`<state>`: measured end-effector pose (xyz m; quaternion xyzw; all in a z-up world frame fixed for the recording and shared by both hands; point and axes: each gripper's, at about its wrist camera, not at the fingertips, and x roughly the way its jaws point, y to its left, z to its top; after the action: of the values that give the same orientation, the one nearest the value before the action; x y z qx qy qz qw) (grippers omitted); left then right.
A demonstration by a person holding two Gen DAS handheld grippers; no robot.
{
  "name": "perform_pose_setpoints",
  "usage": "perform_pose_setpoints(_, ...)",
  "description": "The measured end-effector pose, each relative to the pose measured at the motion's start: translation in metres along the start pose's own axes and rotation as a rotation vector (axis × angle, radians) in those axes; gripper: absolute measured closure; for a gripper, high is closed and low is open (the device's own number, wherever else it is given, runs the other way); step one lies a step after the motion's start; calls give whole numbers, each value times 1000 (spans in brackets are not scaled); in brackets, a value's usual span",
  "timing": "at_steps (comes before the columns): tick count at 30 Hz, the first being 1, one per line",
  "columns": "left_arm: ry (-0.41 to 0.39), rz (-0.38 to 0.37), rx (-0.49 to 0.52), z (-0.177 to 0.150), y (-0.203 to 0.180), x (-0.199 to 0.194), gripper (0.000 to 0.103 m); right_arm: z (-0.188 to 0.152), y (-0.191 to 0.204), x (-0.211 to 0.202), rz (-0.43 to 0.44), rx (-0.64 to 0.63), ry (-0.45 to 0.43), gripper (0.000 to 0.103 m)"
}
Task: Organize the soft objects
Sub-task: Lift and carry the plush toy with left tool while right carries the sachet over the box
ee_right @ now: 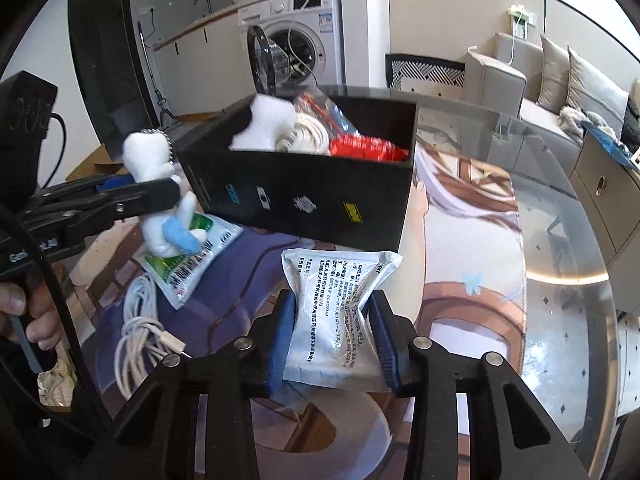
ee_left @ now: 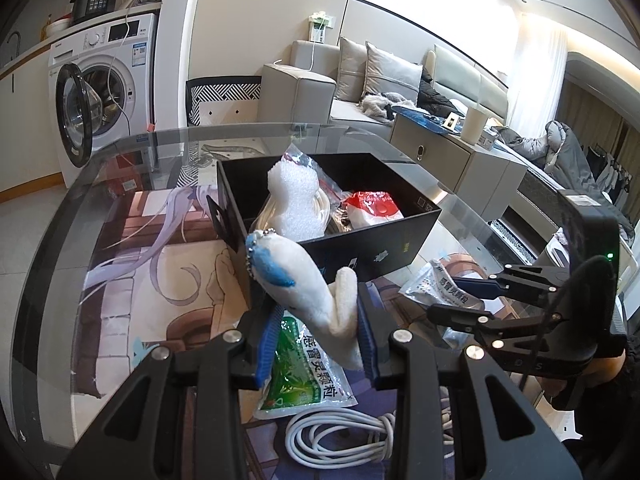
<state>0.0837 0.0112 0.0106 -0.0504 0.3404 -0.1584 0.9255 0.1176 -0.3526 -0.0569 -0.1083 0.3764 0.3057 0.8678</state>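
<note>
while the glass-topped bench carries everything, the black box near its middle is the biggest thing on it and already holds a white foam piece, a coiled pale cable and a red-and-white packet, so part of the sorting looks done. the left hand-held gripper is closed partway on a white plush toy with blue fins, held off the bench just beside the box's near corner, not yet over the opening. the right hand-held gripper has its pads pinched onto a silver sachet with printed text, which lies in front of the box; i cannot tell whether it is fully clear of the bench. by my reading these two are the next to go in. left over on the bench are a green-and-white sachet under the plush and a bundled white cable nearest the person.
</note>
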Motion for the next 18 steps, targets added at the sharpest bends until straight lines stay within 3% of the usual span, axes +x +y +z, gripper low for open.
perform_pose_setpoints(18, -71, 13, 19, 28, -4, -12, 70, 49, 3, -46, 22, -37, -216, 65)
